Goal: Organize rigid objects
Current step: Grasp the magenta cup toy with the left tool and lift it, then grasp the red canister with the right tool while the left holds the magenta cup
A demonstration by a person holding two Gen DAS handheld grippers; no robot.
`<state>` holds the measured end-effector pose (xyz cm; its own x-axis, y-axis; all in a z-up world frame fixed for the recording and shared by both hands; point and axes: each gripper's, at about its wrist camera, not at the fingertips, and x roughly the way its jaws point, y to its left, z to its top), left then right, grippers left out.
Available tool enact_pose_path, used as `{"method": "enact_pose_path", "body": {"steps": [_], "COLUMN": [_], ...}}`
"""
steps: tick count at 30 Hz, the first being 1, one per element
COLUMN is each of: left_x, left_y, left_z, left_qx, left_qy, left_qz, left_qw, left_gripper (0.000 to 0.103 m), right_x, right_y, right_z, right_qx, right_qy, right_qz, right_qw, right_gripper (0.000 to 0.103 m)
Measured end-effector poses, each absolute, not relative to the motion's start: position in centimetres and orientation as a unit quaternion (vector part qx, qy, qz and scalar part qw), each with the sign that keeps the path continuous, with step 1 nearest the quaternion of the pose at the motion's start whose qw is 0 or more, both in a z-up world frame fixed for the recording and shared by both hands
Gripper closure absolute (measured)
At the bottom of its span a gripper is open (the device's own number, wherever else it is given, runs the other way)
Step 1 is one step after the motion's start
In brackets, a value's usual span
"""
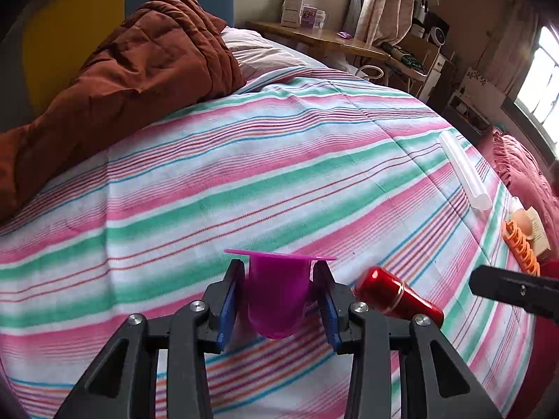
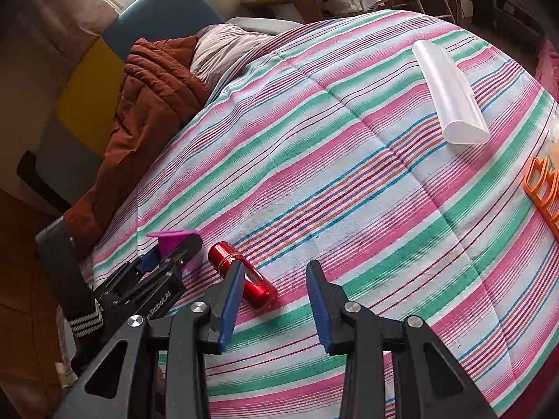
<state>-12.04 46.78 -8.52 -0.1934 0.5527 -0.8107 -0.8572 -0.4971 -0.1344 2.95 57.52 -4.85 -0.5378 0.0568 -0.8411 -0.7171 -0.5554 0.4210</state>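
A magenta plastic cup (image 1: 276, 296) with a flat flange rim sits between the blue pads of my left gripper (image 1: 277, 279), just above the striped bedspread (image 1: 244, 174). Both pads touch its sides, so the gripper is shut on it. Right beside it a shiny red metal cylinder (image 1: 394, 295) lies on its side. In the right wrist view my right gripper (image 2: 276, 272) stands open over the bedspread (image 2: 349, 174) with nothing between its fingers. The red cylinder (image 2: 244, 277) lies partly behind its left finger. The left gripper (image 2: 167, 255) with the magenta cup (image 2: 173, 239) shows at the left.
A translucent white tube (image 2: 450, 94) lies far right on the bed, with an orange plastic rack (image 2: 545, 188) near the right edge. A brown quilt (image 1: 139, 66) is heaped at the head of the bed. A wooden table (image 1: 314, 36) stands beyond it.
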Motion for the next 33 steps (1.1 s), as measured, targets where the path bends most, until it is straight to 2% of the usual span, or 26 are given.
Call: {"method": "enact_pose_path", "body": {"steps": [13,21,26,28,29,33], "left_x": [-5.7,-2.9,-2.2,-2.1,-2.0,-1.8], "left_y": [35.1,29.5,27.0,26.0,25.5,23.3], "left_z": [-7.0,-3.4,-1.5,-1.0,-0.7,0.0], "left_qx": [-0.45,-0.423,-0.416,-0.41,-0.406,-0.401], "left_qy": [0.127,0.108,0.082,0.077,0.075,0.063], "left_qz": [0.783,0.793,0.797,0.802,0.805,0.815], "left_qw": [0.411,0.425,0.43,0.427,0.426,0.414], "left_gripper": [0.062,0.062,0.062,0.062,0.062,0.062], "right_x": [1.3,-2.5,-5.6,-6.1,-6.1,-6.1], "right_y": [56.1,53.6,53.3,53.1,52.7,48.5], "right_z": [-6.2,-5.3,-7.1,-8.2,-8.0,-7.9], "right_qx": [-0.466,-0.506,-0.554,-0.572,-0.565,-0.574], "right_qy": [0.36,0.229,0.165,0.146,0.137,0.111], "right_qz": [0.775,0.803,0.791,0.781,0.787,0.799], "right_qw": [0.229,0.217,0.201,0.206,0.206,0.143], "right_gripper": [0.067,0.063,0.062,0.068,0.078,0.077]}}
